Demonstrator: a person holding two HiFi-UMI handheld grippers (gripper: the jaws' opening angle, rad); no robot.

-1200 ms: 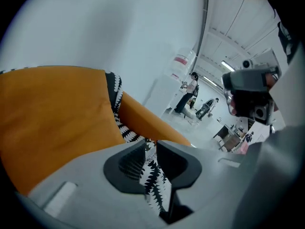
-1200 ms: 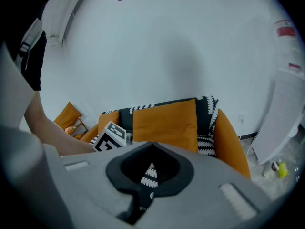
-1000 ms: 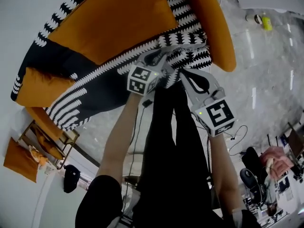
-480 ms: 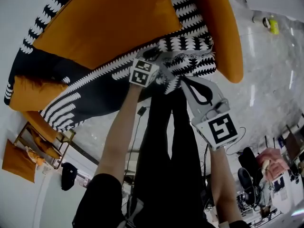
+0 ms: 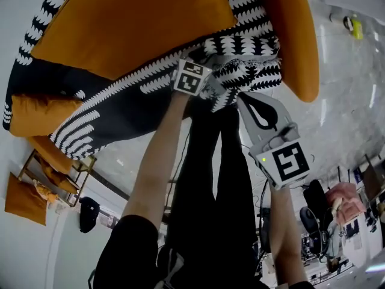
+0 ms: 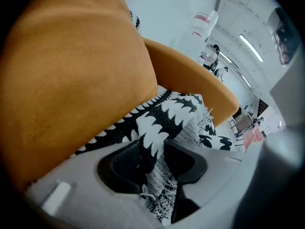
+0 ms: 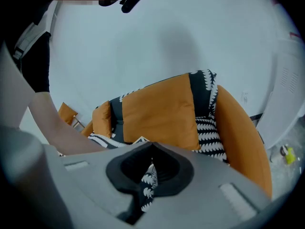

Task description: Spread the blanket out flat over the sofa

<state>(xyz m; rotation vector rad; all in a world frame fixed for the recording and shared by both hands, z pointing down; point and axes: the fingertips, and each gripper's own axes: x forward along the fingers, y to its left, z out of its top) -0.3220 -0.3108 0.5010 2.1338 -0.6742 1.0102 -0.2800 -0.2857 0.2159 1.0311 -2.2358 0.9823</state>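
A black-and-white patterned blanket (image 5: 120,107) lies across the orange sofa (image 5: 298,41) and under its big back cushion (image 5: 132,23). One end is bunched (image 5: 246,71) at the sofa's front edge. My left gripper (image 5: 207,84) is at that bunch. In the left gripper view its jaws (image 6: 153,147) are opening, and a fold of blanket (image 6: 176,113) hangs loosely between them. My right gripper (image 5: 243,96) sits just right of it. In the right gripper view it (image 7: 152,149) is shut on a strip of blanket (image 7: 148,182).
A small orange cushion (image 5: 36,116) lies at the sofa's left end. A wooden rack (image 5: 63,176) with another orange cushion stands on the floor beside it. The person's black-trousered legs (image 5: 210,179) stand below the grippers. A yellow bottle (image 5: 357,27) is on the tiled floor.
Both grippers have moved up toward the sofa with the bunched blanket end, the left one farther than the right. The bunch now lies closer to the seat.
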